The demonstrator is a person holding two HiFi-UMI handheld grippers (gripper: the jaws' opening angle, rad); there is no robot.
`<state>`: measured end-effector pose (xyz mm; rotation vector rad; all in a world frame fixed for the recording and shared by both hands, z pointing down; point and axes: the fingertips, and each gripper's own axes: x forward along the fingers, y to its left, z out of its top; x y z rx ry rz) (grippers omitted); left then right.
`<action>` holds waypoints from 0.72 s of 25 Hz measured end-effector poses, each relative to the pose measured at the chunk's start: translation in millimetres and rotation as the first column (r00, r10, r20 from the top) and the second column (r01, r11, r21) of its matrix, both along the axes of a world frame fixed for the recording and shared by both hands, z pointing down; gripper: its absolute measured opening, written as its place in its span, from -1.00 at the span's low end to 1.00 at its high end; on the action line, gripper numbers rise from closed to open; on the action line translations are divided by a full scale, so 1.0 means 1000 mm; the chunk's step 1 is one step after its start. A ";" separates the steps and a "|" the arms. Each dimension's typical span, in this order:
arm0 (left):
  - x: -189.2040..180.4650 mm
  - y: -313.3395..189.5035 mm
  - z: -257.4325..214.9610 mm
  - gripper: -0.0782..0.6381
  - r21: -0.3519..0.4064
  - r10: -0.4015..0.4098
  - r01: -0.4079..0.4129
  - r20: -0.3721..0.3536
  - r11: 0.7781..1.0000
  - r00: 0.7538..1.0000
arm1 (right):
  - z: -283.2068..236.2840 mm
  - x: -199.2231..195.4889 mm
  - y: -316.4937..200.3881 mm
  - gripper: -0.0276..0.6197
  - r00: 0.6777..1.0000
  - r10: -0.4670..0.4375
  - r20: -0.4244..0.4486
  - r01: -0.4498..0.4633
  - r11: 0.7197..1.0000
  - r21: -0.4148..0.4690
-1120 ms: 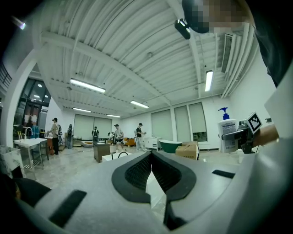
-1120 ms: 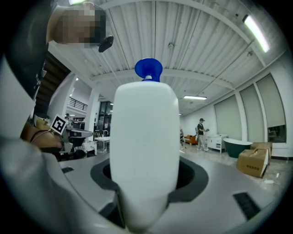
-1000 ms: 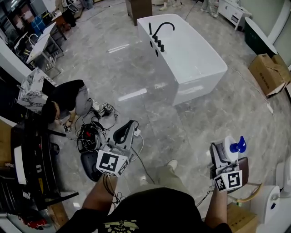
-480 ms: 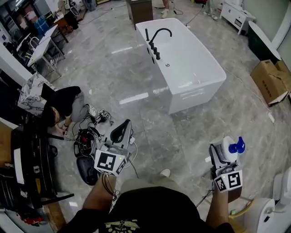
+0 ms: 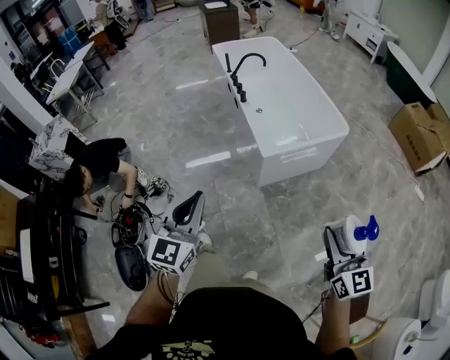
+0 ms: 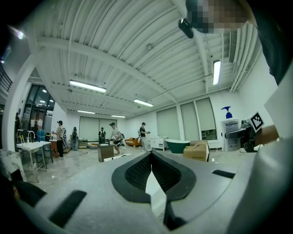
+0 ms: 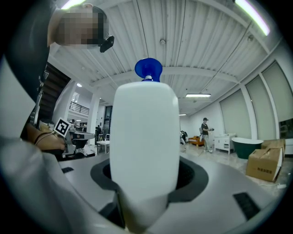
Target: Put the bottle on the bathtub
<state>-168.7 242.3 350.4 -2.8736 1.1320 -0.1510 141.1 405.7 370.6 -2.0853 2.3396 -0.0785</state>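
Observation:
A white bottle [image 5: 354, 235] with a blue pump top stands upright in my right gripper [image 5: 342, 244], which is shut on it; it fills the right gripper view as the bottle [image 7: 144, 151]. The white bathtub [image 5: 316, 118] with a black tap [image 5: 246, 62] stands on the grey floor well ahead of both grippers. My left gripper [image 5: 187, 209] hangs at lower left, shut, its dark pads [image 6: 137, 172] meeting with nothing between them. The bottle [image 6: 230, 134] also shows far right in the left gripper view.
A person in black [image 5: 95, 163] crouches on the floor at left beside cables and gear [image 5: 137, 211]. Cardboard boxes [image 5: 419, 133] lie at right. A dark cabinet [image 5: 219, 20] stands behind the tub, tables [image 5: 67, 74] at upper left. Other people stand far off.
The view has moved forward, so the bathtub sits slightly lower and nearer. Both grippers keep their hold and stance. The crouching person has stretched an arm toward the cables.

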 end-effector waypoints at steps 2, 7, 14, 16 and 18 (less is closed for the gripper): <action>0.005 -0.007 0.000 -0.76 0.000 0.004 -0.004 0.004 1.000 1.000 | -0.003 0.005 -0.005 -0.12 1.000 0.008 0.019 -0.008 1.000 0.011; 0.021 -0.031 -0.002 -0.76 0.012 0.030 -0.030 0.006 0.999 1.000 | -0.006 0.016 -0.026 -0.12 0.999 0.034 0.008 -0.034 0.999 0.025; 0.042 -0.082 0.010 -0.76 -0.037 0.069 -0.070 -0.027 0.997 0.997 | -0.005 0.027 -0.065 -0.12 0.998 0.068 -0.001 -0.068 0.998 0.012; 0.050 -0.098 0.010 -0.76 -0.032 0.086 -0.087 -0.028 0.996 0.996 | -0.003 0.029 -0.080 -0.12 0.997 0.072 -0.001 -0.072 0.997 0.007; 0.053 -0.117 0.009 -0.76 -0.030 0.095 -0.095 -0.022 0.995 0.995 | -0.002 0.030 -0.098 -0.12 0.997 0.075 0.002 -0.075 0.997 0.001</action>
